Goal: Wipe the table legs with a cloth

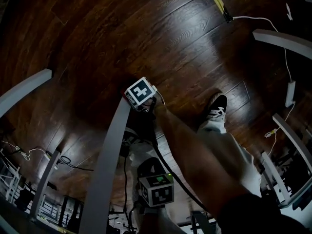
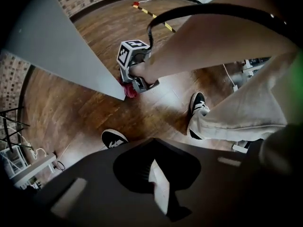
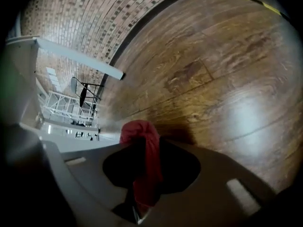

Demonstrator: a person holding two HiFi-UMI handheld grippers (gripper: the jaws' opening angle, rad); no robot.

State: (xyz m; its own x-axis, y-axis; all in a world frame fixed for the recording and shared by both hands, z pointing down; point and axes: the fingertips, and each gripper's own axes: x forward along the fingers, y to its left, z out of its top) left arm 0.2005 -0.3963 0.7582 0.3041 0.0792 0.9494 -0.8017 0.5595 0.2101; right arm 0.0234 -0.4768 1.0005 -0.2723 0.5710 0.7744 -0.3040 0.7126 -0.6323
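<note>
Pinches red cloth (image 3: 141, 132) in right gripper (image 3: 144, 148) — right at the foot of the table leg (image 1: 109, 155), mid-frame; long leg slanting to the bottom edge. Holds nothing in left gripper (image 2: 156, 174), jaws almost together.

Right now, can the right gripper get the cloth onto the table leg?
Probably yes. The right gripper, shut on the red cloth, sits right beside the grey table leg at its lower end, with nothing visible between them.
</note>
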